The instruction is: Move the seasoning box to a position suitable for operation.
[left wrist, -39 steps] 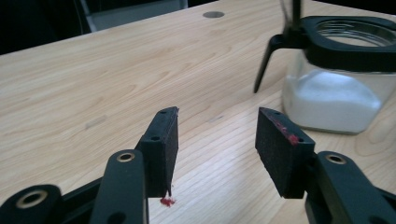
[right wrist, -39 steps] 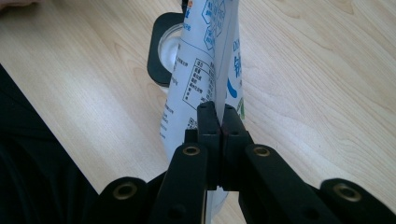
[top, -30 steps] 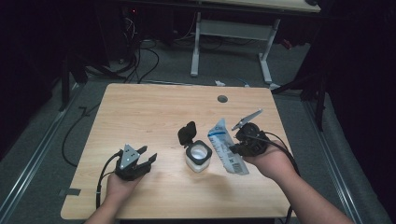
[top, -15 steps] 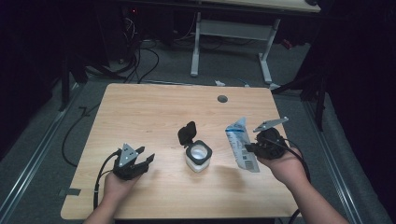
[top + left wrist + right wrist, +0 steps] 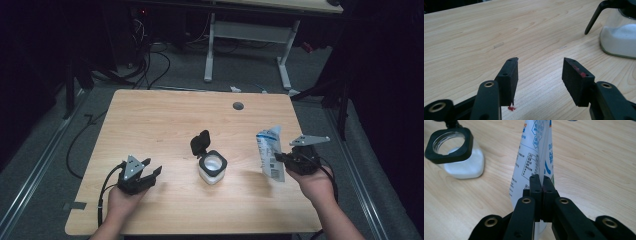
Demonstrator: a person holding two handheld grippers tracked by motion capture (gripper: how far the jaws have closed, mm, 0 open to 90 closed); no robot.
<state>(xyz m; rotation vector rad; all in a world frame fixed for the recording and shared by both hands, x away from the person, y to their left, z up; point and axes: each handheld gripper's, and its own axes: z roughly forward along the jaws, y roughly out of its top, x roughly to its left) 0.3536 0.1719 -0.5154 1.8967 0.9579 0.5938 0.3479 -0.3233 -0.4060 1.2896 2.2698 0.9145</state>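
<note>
While the right gripper had its fingers pinched tight on the pouch, upright right of the jar, the left gripper sat wide open, empty, on the surface. Likely pouring: tip slowly over jar mouth, w/ left steadying jar.

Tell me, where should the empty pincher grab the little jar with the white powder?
Probably by the clear glass body, below the black collar, coming in level from the left gripper's side with a jaw on each flat side. The flipped-open lid stands behind the jar, and the open mouth gives little to clamp.
</note>
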